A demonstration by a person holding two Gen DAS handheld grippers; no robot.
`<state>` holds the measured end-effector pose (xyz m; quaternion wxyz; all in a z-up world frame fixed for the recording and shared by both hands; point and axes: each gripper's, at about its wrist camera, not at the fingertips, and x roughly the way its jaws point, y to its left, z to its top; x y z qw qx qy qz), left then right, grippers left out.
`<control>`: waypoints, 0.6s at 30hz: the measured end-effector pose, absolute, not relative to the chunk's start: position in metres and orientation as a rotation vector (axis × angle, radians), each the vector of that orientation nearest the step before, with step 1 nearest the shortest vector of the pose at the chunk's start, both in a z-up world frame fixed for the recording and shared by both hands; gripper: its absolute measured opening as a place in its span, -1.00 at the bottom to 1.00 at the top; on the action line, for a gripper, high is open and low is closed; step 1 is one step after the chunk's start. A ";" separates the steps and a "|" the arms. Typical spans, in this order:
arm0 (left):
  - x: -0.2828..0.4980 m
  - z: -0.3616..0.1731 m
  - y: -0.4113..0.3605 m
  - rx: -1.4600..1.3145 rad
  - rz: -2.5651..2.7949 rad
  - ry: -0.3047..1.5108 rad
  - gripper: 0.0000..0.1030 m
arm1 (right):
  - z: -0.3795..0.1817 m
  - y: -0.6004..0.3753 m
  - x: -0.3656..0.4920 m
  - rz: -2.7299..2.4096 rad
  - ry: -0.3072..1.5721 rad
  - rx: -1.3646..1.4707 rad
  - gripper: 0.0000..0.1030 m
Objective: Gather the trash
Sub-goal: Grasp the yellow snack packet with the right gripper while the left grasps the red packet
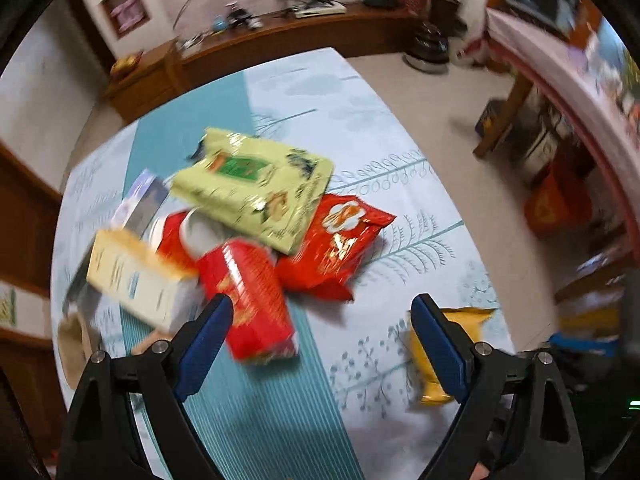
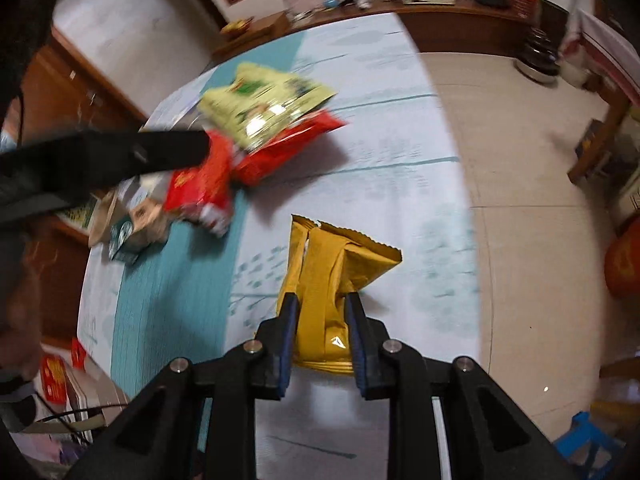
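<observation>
A heap of trash lies on the patterned tablecloth [image 1: 360, 92]: a pale green bag [image 1: 256, 184] on top, a red snack bag [image 1: 340, 244], a red wrapper [image 1: 252, 296], a cream box [image 1: 136, 280] and a white cup [image 1: 200, 232]. My left gripper [image 1: 322, 316] is open and empty, just short of the red wrapper. My right gripper [image 2: 322, 308] is shut on a yellow snack bag [image 2: 336, 272], which also shows in the left wrist view [image 1: 440, 352]. The left gripper's arm [image 2: 100, 156] reaches over the heap [image 2: 260, 120] in the right wrist view.
A brown paper cup [image 1: 72, 344] lies at the table's left edge. A wooden cabinet [image 1: 280, 40] with clutter runs along the far wall. Tiled floor [image 1: 460, 128] lies right of the table, with a red bag [image 1: 556, 204] and a blue stool [image 2: 588, 440].
</observation>
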<state>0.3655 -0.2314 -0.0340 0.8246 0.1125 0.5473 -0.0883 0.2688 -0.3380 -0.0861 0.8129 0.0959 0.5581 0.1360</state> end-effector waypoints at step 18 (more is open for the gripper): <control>0.398 -0.106 -0.287 0.535 -0.117 1.209 -0.72 | -0.093 -0.368 0.251 0.266 1.143 0.291 -0.54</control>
